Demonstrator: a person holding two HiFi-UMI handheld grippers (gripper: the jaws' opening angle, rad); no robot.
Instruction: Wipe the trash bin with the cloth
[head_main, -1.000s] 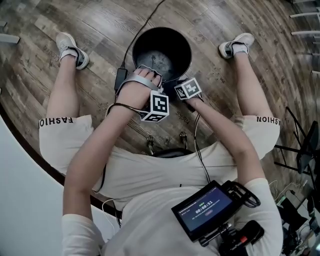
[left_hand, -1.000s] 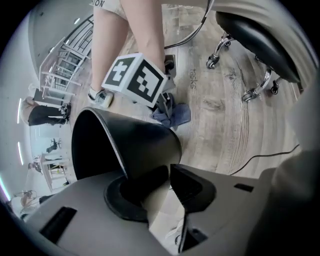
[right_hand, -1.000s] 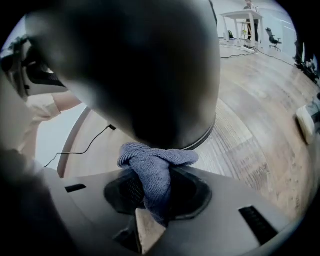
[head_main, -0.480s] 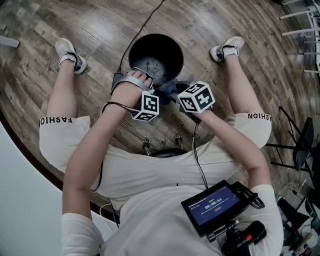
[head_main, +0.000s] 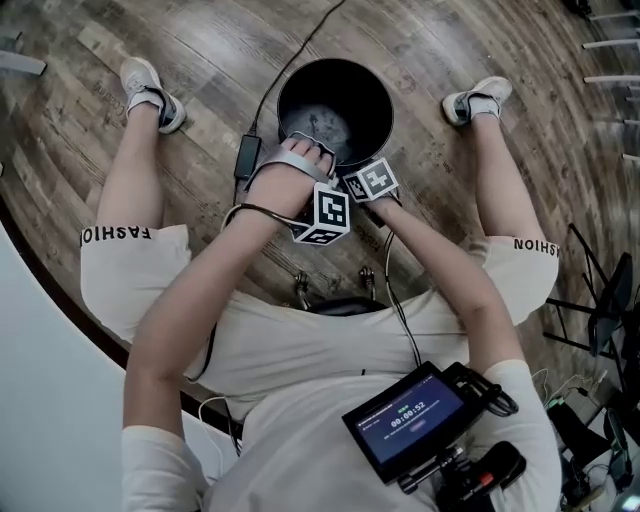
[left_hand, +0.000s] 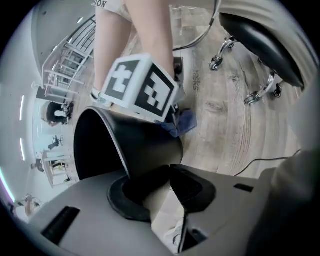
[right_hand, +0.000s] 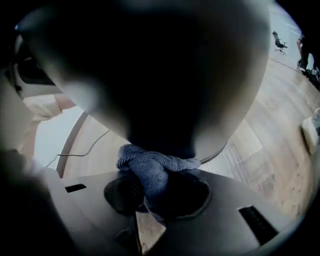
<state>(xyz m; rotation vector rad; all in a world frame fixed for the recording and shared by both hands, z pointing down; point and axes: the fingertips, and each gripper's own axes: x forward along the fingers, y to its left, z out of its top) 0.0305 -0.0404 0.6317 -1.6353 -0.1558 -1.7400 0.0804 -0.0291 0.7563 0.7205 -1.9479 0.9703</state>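
The black trash bin (head_main: 335, 105) stands on the wood floor between the person's feet. My left gripper (head_main: 316, 150) is shut on its near rim; in the left gripper view the thin rim (left_hand: 117, 145) runs between the jaws of the left gripper (left_hand: 160, 177), which have just tightened a little. My right gripper (head_main: 368, 180) sits low beside it, at the bin's near outer wall. In the right gripper view this right gripper (right_hand: 155, 195) is shut on a bunched blue cloth (right_hand: 155, 170), which presses against the bin's dark wall (right_hand: 150, 75). The cloth (left_hand: 182, 122) also shows under the right gripper's marker cube.
A black power adapter (head_main: 245, 155) with its cable lies on the floor left of the bin. The person's shoes (head_main: 150, 85) (head_main: 478, 98) flank the bin. Chair casters (head_main: 300, 290) sit near the knees. A monitor (head_main: 410, 420) hangs at the chest.
Half a second ago the right gripper was raised and drawn back from the bin; now it is down against the near wall again. The left gripper stays on the rim.
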